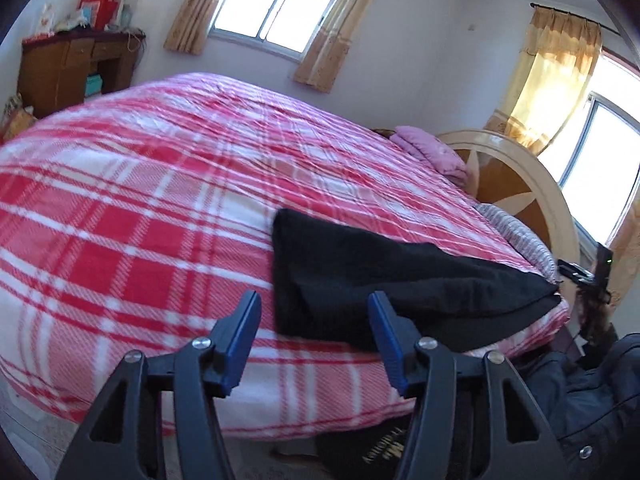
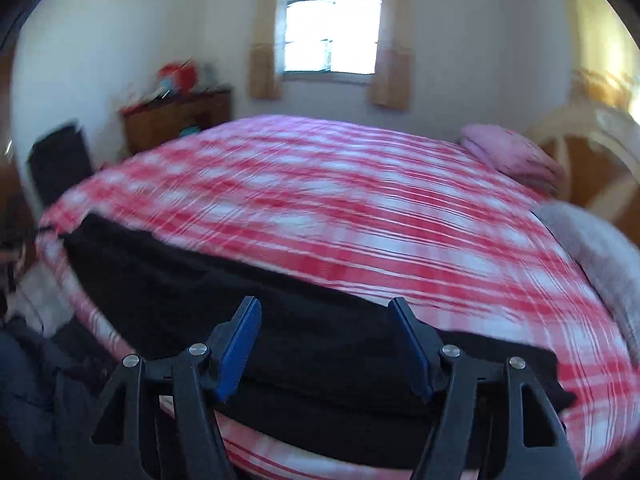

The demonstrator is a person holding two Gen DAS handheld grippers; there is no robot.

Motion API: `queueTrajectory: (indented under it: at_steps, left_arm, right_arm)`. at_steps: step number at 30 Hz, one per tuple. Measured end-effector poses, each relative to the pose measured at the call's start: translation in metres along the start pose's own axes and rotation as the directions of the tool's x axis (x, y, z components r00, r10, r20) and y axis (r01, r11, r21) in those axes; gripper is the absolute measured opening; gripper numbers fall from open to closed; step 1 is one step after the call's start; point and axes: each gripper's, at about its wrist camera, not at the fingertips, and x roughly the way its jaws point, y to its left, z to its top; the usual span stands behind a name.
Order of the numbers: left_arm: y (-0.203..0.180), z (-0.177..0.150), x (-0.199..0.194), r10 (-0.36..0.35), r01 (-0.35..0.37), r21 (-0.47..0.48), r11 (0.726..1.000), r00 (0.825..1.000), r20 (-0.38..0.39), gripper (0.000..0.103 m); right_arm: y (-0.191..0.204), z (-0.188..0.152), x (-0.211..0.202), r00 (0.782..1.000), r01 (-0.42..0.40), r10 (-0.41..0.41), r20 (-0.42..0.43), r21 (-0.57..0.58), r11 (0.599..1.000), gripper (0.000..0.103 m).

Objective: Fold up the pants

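So the black pants are lying folded along the near edge of the bed, on the red-and-white plaid blanket, closer to the headboard end. The left gripper has its jaws apart with nothing in them, just off the pants' corner. The right gripper is spread open too, hovering over the pants, gripping nothing. A pink pillow sits at the far corner.

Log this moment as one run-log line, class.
pants: folded on bed | left tongs: open, empty | right tongs: open, empty
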Motion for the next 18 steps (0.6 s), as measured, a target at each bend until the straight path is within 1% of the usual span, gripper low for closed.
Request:
queueTrajectory:
  at_steps: [1, 3, 4, 6, 7, 8, 10, 11, 12, 14, 16, 18]
  left_arm:
    - [-0.003, -0.002, 0.004, -0.01, 0.009, -0.008, 1.0, 1.0, -0.014, 0.059]
    - [-0.007, -0.006, 0.015, -0.017, 0.016, -0.019, 1.0, 0.999, -0.044, 0.059]
    - [-0.009, -0.007, 0.02, -0.017, 0.015, -0.02, 1.0, 0.998, -0.055, 0.059]
    - [-0.012, -0.008, 0.029, -0.006, 0.004, -0.024, 1.0, 0.997, -0.075, 0.056]
    - [-0.014, -0.008, 0.031, -0.003, 0.002, -0.024, 1.0, 0.998, -0.064, 0.056]
    - [-0.015, -0.008, 0.031, -0.003, 0.001, -0.024, 1.0, 0.998, -0.057, 0.056]
    - [-0.018, -0.006, 0.032, 0.021, -0.021, -0.006, 1.0, 0.998, -0.058, 0.049]
    - [-0.019, -0.005, 0.032, 0.036, -0.035, 0.005, 0.999, 0.998, -0.059, 0.041]
    - [-0.019, -0.004, 0.032, 0.044, -0.043, 0.008, 0.999, 0.997, -0.062, 0.029]
    - [-0.019, -0.002, 0.033, 0.053, -0.052, 0.018, 0.998, 0.996, -0.065, 0.017]
    - [-0.019, 0.0, 0.033, 0.064, -0.063, 0.025, 0.998, 0.996, -0.059, 0.015]
    - [-0.02, 0.003, 0.034, 0.058, -0.057, 0.03, 0.998, 0.997, -0.057, 0.014]
  right_arm:
    - [0.027, 0.004, 0.012, 0.999, -0.029, 0.027, -0.02, -0.079, 0.996, 0.067]
    - [0.059, 0.005, 0.029, 0.997, -0.073, 0.068, -0.035, -0.171, 0.983, 0.067]
    - [0.08, 0.006, 0.041, 0.993, -0.11, 0.101, -0.053, -0.218, 0.97, 0.067]
    - [0.102, 0.005, 0.057, 0.989, -0.146, 0.133, -0.071, -0.254, 0.956, 0.067]
    - [0.114, 0.003, 0.068, 0.986, -0.165, 0.147, -0.083, -0.275, 0.947, 0.065]
    - [0.122, 0.002, 0.075, 0.984, -0.174, 0.153, -0.091, -0.291, 0.941, 0.059]
    - [0.138, 0.0, 0.088, 0.981, -0.188, 0.16, -0.112, -0.322, 0.928, 0.054]
    - [0.148, -0.002, 0.093, 0.98, -0.194, 0.163, -0.117, -0.34, 0.92, 0.053]
    - [0.154, -0.004, 0.094, 0.977, -0.205, 0.171, -0.124, -0.353, 0.913, 0.053]
    - [0.167, -0.007, 0.101, 0.969, -0.239, 0.198, -0.145, -0.374, 0.896, 0.053]
    - [0.179, -0.009, 0.107, 0.968, -0.245, 0.195, -0.161, -0.404, 0.882, 0.053]
    - [0.188, -0.012, 0.113, 0.971, -0.226, 0.166, -0.171, -0.44, 0.869, 0.047]
